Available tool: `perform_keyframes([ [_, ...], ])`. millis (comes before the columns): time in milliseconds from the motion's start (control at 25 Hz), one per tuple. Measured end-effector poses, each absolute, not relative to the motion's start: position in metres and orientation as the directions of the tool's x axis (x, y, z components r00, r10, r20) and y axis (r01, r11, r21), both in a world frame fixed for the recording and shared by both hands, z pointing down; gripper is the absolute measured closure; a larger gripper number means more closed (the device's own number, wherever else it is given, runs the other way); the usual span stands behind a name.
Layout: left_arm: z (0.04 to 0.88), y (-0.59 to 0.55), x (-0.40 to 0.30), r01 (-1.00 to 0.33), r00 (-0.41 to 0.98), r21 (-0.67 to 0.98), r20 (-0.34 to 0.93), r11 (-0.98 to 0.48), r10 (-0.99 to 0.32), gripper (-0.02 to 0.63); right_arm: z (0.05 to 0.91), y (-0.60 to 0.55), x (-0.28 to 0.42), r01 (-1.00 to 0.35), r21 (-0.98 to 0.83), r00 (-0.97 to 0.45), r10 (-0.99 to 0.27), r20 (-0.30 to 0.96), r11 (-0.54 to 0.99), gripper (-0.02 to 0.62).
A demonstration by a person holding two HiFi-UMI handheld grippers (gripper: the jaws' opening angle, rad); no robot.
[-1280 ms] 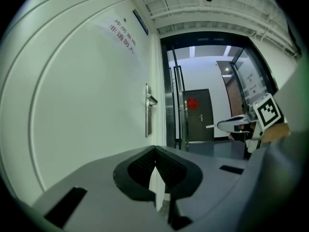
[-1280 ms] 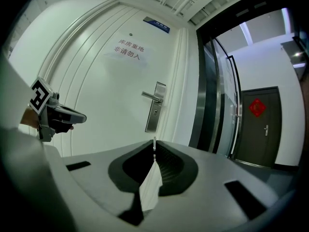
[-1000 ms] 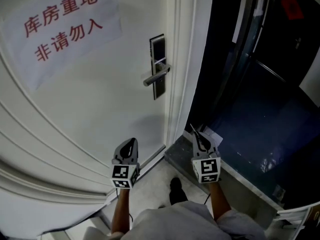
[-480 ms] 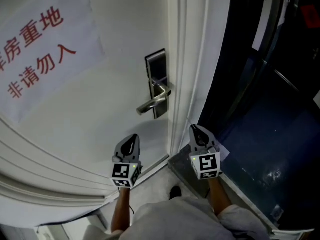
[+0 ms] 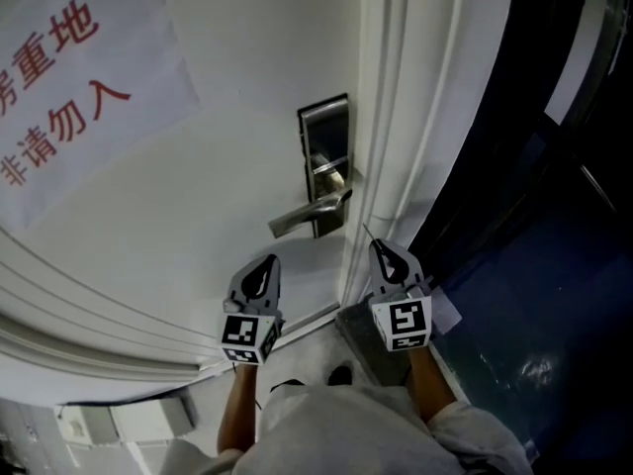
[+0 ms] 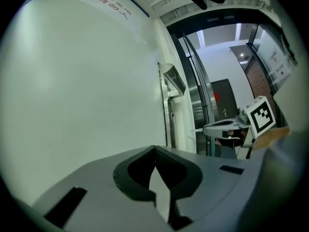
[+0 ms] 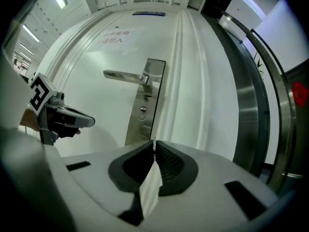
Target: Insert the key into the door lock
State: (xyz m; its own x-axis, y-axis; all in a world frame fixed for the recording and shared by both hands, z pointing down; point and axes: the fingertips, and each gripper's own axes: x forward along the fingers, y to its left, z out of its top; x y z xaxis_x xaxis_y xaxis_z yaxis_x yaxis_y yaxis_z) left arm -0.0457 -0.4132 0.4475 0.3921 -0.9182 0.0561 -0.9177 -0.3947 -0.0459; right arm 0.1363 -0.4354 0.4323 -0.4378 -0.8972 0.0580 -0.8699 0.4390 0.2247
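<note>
Right gripper [image 5: 382,249], jaws closed on the key [image 5: 368,233]; door lock [image 5: 324,156] ahead of its tip. Left gripper [image 5: 267,263] closed, empty, alongside.

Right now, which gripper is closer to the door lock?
Right. The right gripper, shut on the key, sits just below the lock plate, pointing at it. The left gripper hangs below the handle's free end, farther off.
</note>
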Motion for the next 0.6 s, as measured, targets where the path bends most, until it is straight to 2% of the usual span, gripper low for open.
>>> perform_keyframes([
  [600, 0.445, -0.401, -0.071, -0.915, 0.399, -0.049, 0.049, -0.401, -0.916, 0.589, 0.434, -0.427, 0.131, -0.890, 0.239, -0.385, -0.920, 0.066, 0.389, 0.566],
])
